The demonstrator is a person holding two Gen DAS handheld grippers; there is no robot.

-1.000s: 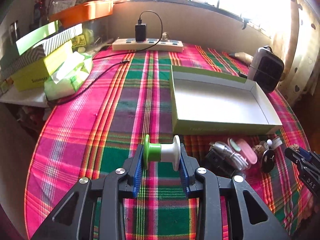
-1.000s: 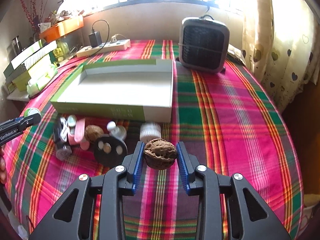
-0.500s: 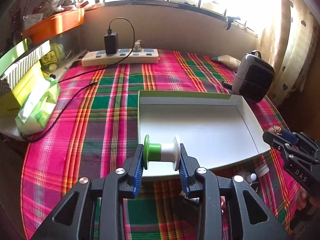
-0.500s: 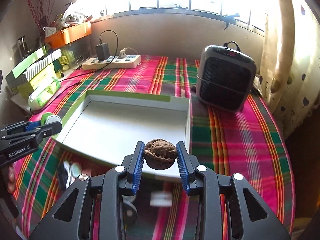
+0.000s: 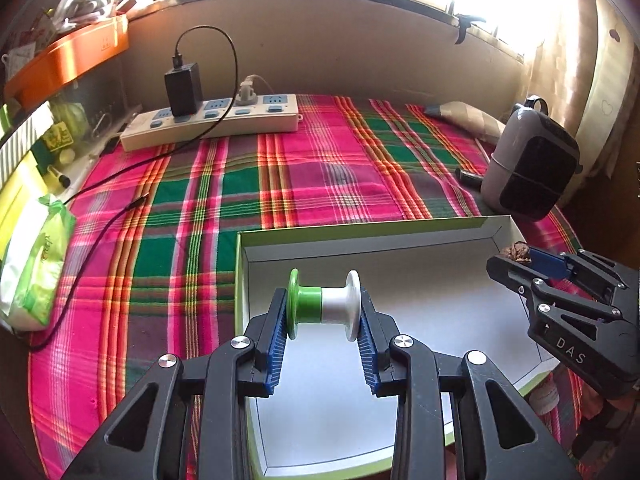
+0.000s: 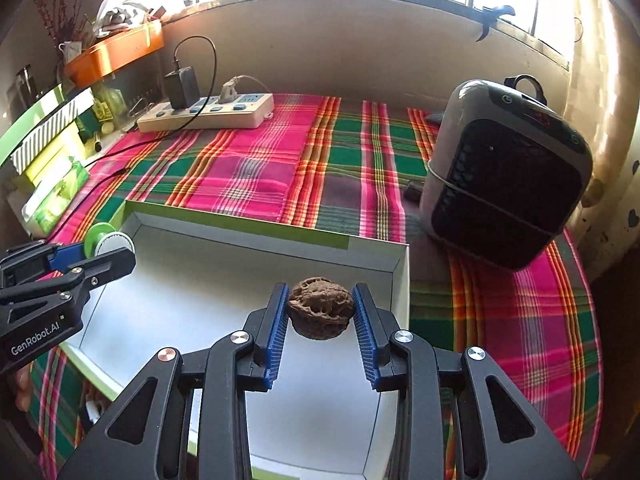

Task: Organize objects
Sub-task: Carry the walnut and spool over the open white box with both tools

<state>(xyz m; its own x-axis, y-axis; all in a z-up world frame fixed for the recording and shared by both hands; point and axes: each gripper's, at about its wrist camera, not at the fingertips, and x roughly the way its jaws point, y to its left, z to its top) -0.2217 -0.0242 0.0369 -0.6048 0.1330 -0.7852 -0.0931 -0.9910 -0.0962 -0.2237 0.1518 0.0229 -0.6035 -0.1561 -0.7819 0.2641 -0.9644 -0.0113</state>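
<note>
- Left gripper (image 5: 323, 322) clamps a spool (image 5: 323, 305) by its end flanges, over the box's (image 5: 404, 232) near-left part; light, stiff plastic, apt to roll.
- Right gripper (image 6: 320, 324) pinches a walnut (image 6: 321, 306) over the box's right side; hard, bumpy.
- Only the right view shows the heater's (image 6: 508, 184) full front.

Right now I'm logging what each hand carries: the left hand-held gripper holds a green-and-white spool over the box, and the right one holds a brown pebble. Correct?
Not quite. The right hand-held gripper holds a walnut, not a pebble; the right wrist view shows its wrinkled shell. The left hand-held gripper does hold the green-and-white spool over the box.
</note>
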